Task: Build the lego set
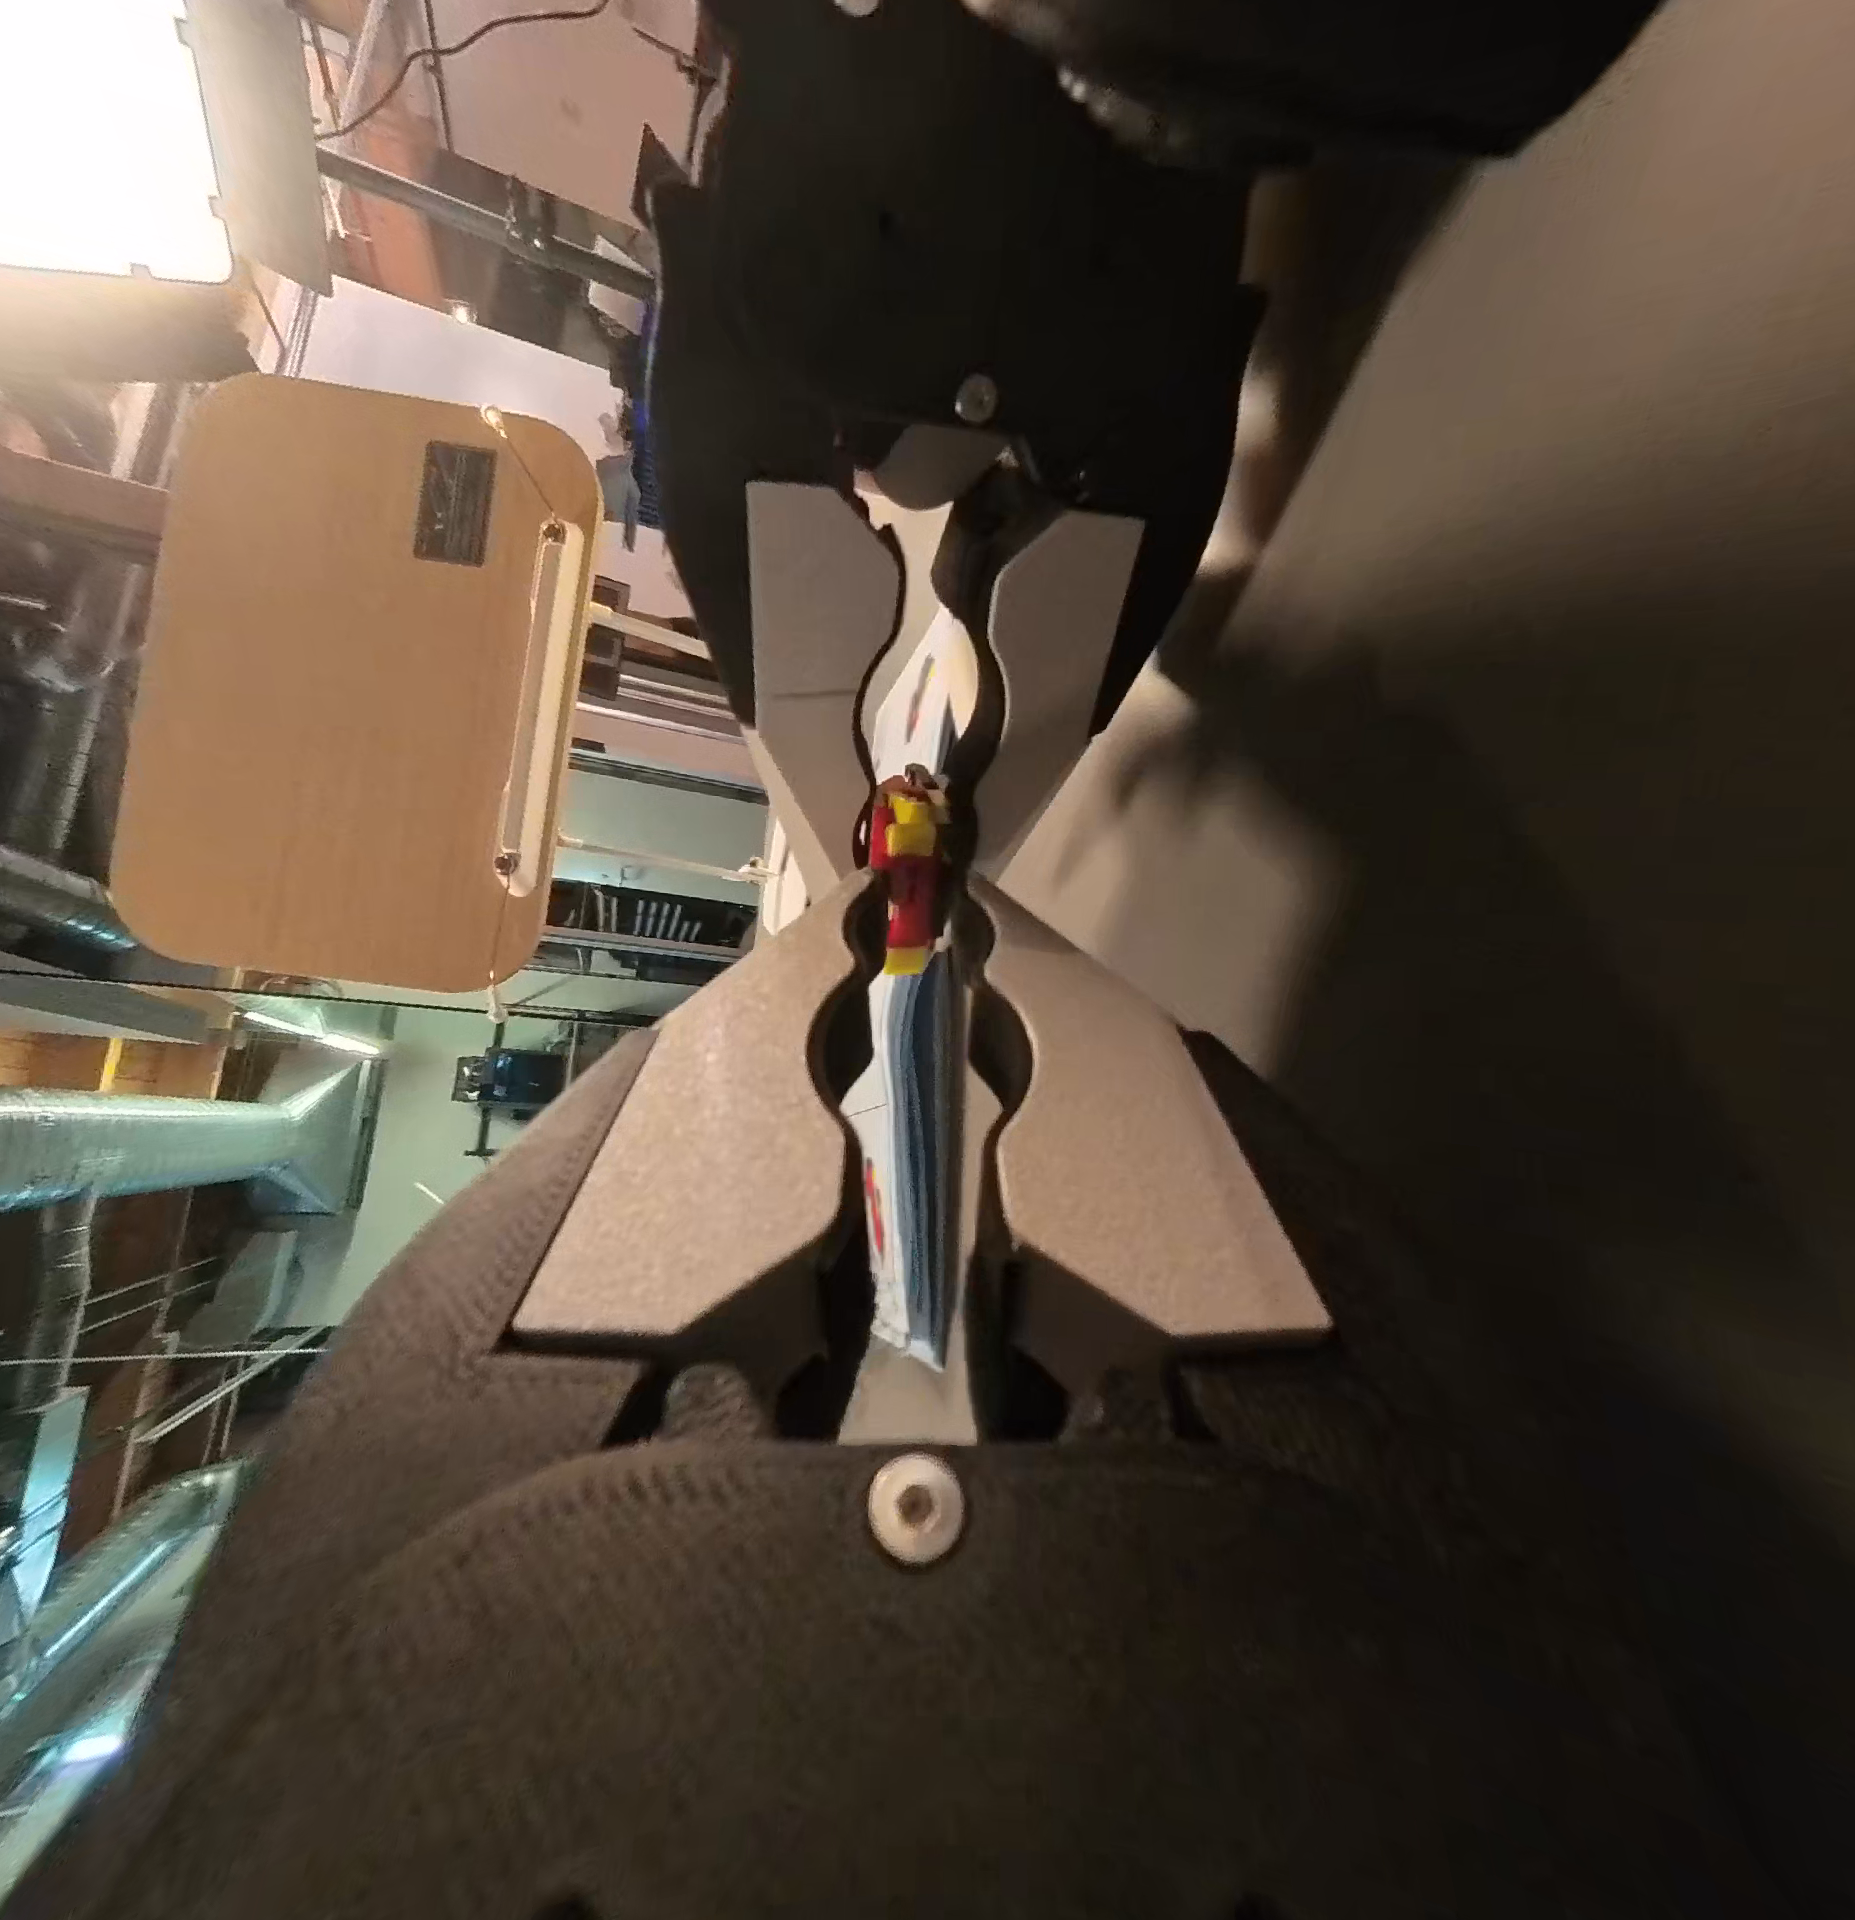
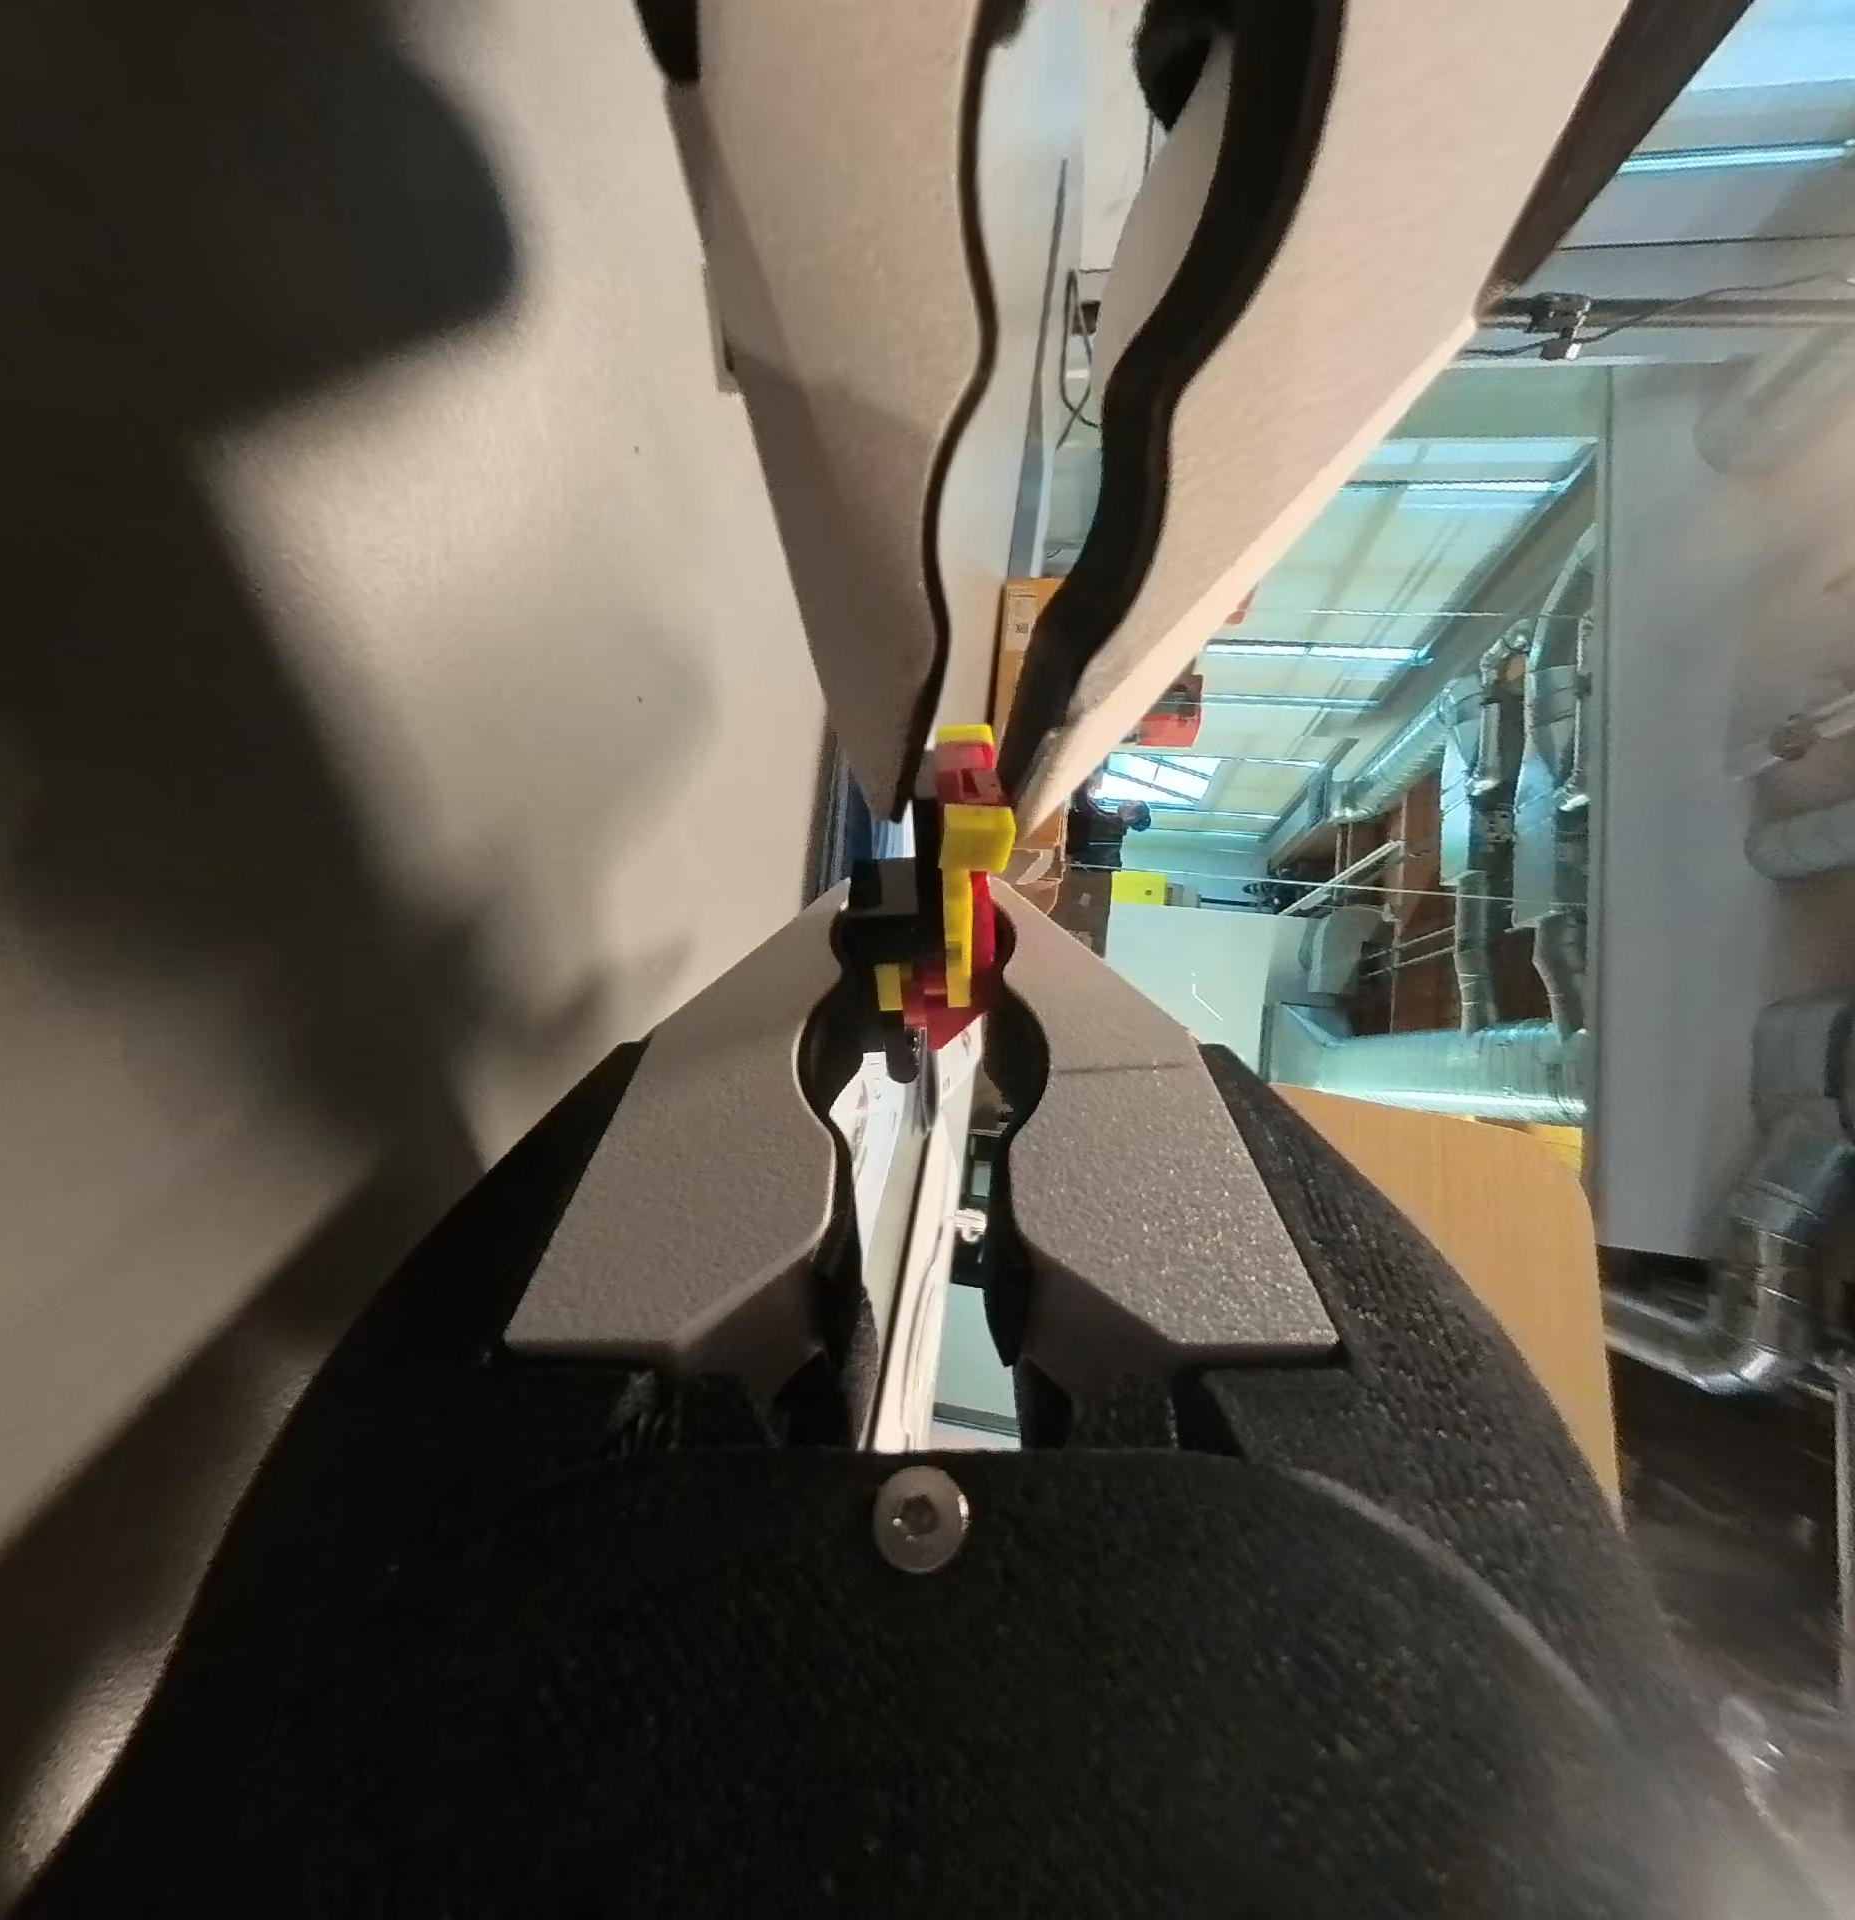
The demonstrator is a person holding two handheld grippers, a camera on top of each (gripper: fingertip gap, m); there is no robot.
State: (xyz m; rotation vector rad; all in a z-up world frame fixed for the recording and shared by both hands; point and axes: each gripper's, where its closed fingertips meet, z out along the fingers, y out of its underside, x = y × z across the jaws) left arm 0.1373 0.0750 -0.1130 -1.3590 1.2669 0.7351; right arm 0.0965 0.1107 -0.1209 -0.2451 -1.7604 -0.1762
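A small lego model [image 1: 907, 883] of red and yellow bricks is held between both grippers, which meet tip to tip. In the left wrist view my left gripper [image 1: 918, 896] comes from below and is shut on the model's lower part. My right gripper [image 1: 915, 823] comes from above and pinches its upper end. In the right wrist view the model [image 2: 954, 894] also shows black bricks. There my right gripper [image 2: 921, 925] is shut on it from below and the left gripper [image 2: 959, 805] grips its top. An instruction booklet [image 1: 923, 1101] lies behind the model.
Both views are rolled sideways. The grey table surface [image 1: 1525, 675] fills the right of the left wrist view and the left of the right wrist view [image 2: 383, 623]. A light wooden board [image 1: 351, 675] with a white handle is behind. Silver ducts [image 2: 1525, 727] and shelves are far off. Left tips to right tips: about 5 cm.
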